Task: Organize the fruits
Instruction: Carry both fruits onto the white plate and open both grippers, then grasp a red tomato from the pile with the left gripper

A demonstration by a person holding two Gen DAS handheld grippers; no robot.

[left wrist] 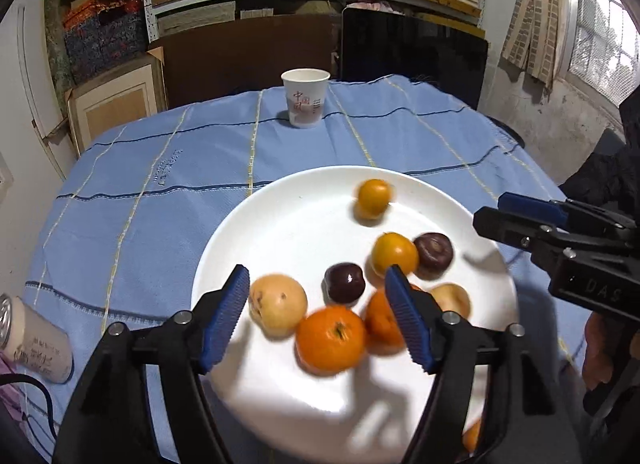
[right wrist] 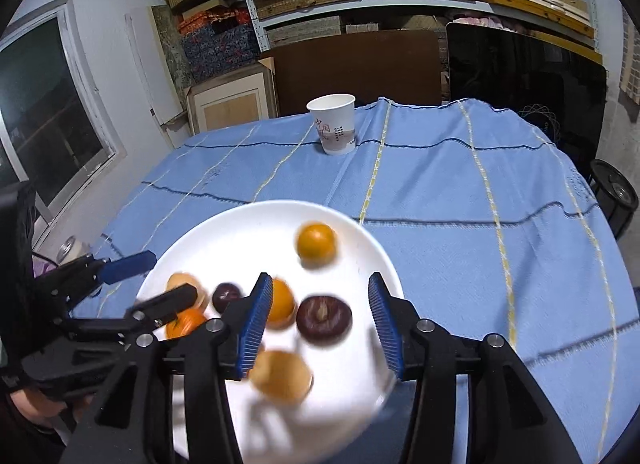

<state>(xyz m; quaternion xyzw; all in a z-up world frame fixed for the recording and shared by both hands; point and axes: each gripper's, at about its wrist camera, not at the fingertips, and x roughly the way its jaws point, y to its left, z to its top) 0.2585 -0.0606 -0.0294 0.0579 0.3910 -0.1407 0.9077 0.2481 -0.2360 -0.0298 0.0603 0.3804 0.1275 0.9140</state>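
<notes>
Nearest: left gripper (left wrist: 318, 320) spread wide over the white plate (left wrist: 280, 223), pinching nothing. Right gripper (right wrist: 320, 322) parted too, empty, above the plate's right side. On the plate: oranges (left wrist: 331, 338), pale fruits (left wrist: 277, 304), dark plums (left wrist: 344, 282), one yellow fruit (left wrist: 374, 195) rolling apart farther back. Gathered, seemingly mostly done; no stray fruit on the blue cloth (left wrist: 160, 183). Farthest: paper cup (left wrist: 305, 97).

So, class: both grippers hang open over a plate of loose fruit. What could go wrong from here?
1. The fruits look blurred, perhaps rolling; the lone yellow fruit near the white plate rim might roll off.
2. The left gripper and right gripper are close together over the plate and could collide.
3. A bump could knock over the paper cup.
</notes>
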